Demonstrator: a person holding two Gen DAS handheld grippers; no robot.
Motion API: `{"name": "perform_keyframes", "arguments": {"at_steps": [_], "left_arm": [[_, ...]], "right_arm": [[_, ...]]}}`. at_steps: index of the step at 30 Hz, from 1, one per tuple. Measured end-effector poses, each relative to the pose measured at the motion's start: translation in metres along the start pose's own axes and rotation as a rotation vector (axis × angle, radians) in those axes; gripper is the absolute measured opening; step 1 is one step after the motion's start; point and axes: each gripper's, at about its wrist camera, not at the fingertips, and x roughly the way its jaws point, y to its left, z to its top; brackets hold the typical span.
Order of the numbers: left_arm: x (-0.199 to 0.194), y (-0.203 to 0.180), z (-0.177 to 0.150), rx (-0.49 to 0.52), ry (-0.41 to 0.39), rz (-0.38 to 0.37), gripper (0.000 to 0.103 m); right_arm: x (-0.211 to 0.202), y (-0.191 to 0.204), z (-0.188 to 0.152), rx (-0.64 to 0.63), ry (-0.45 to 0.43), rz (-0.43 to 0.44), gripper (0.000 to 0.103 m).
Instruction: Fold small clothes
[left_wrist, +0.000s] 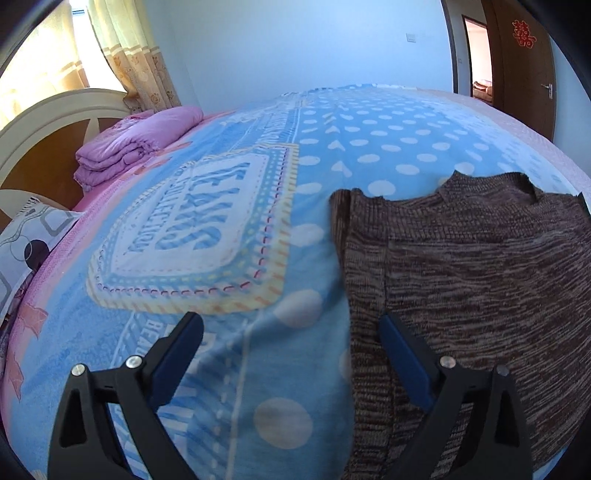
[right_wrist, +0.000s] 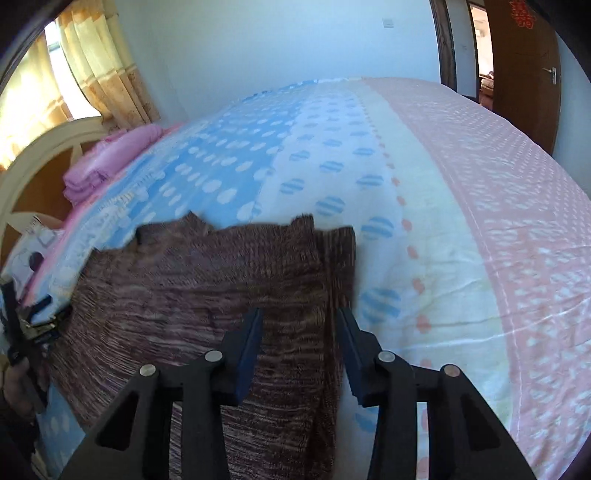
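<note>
At six o'clock your right tongs (right_wrist: 299, 314) straddle the sweater (right_wrist: 207, 280) edge ungripped, left tongs (left_wrist: 291, 321) gape wide — close shallow and the knit slips.

The sweater (left_wrist: 461, 266) runs off the frame's lower right; the right wrist view is motion-blurred.

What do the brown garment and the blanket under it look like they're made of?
Brown garment: looks like a knitted sweater, likely wool or acrylic yarn; fine horizontal ribs and mottled brown-and-pale streaks show, matte.
Blue blanket: seems a soft printed fleece or towelling; fuzzy, matte surface with slightly blurred-edged white dots and lettering. The exact fibre cannot be told for either.
</note>
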Motion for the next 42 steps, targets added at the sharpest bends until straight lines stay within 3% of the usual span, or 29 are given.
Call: {"name": "perform_keyframes", "arguments": {"at_steps": [6,8,9,14,18,21,24,25,26,28,33,35,37,38,42], "left_arm": [[0.007,0.011,-0.003,-0.056,0.026,-0.093,0.103],[0.007,0.017,-0.004,-0.092,0.023,-0.113,0.103],[0.007,0.020,-0.005,-0.108,0.020,-0.122,0.103],[0.009,0.032,-0.008,-0.182,0.025,-0.150,0.103],[0.011,0.032,-0.008,-0.185,0.033,-0.160,0.103],[0.014,0.027,-0.007,-0.156,0.049,-0.150,0.103],[0.012,0.027,-0.008,-0.154,0.042,-0.149,0.103],[0.012,0.028,-0.008,-0.158,0.042,-0.152,0.103],[0.013,0.029,-0.008,-0.163,0.043,-0.156,0.103],[0.013,0.031,-0.009,-0.170,0.047,-0.160,0.103],[0.014,0.033,-0.009,-0.182,0.053,-0.171,0.103],[0.016,0.035,-0.010,-0.193,0.059,-0.183,0.103],[0.016,0.038,-0.010,-0.209,0.063,-0.195,0.103],[0.016,0.039,-0.011,-0.218,0.062,-0.199,0.103],[0.015,0.039,-0.011,-0.222,0.056,-0.196,0.103]], "right_arm": [[0.008,-0.002,0.018,0.006,-0.012,0.054,0.037],[0.016,0.004,0.022,-0.016,0.027,0.080,0.005],[0.021,0.010,0.022,-0.051,0.046,0.044,0.000],[0.012,0.016,0.016,-0.101,0.007,-0.007,0.000],[-0.009,-0.004,0.017,-0.037,-0.061,-0.058,0.000],[0.000,-0.019,0.014,-0.006,-0.019,-0.084,0.000],[-0.002,-0.025,0.015,0.046,-0.027,-0.010,0.000],[-0.003,-0.027,0.018,0.064,-0.032,0.013,0.005],[-0.003,-0.026,0.020,0.072,-0.037,0.027,0.028],[-0.004,-0.021,0.026,0.074,-0.059,0.051,0.054],[0.011,0.002,0.035,-0.018,-0.032,0.013,0.054],[0.021,0.006,0.036,-0.039,-0.015,-0.002,0.044],[0.030,0.008,0.035,-0.052,0.008,-0.019,0.008],[0.030,0.009,0.034,-0.058,0.009,-0.023,0.001],[0.011,0.009,0.028,-0.084,-0.067,-0.067,0.000]]}}
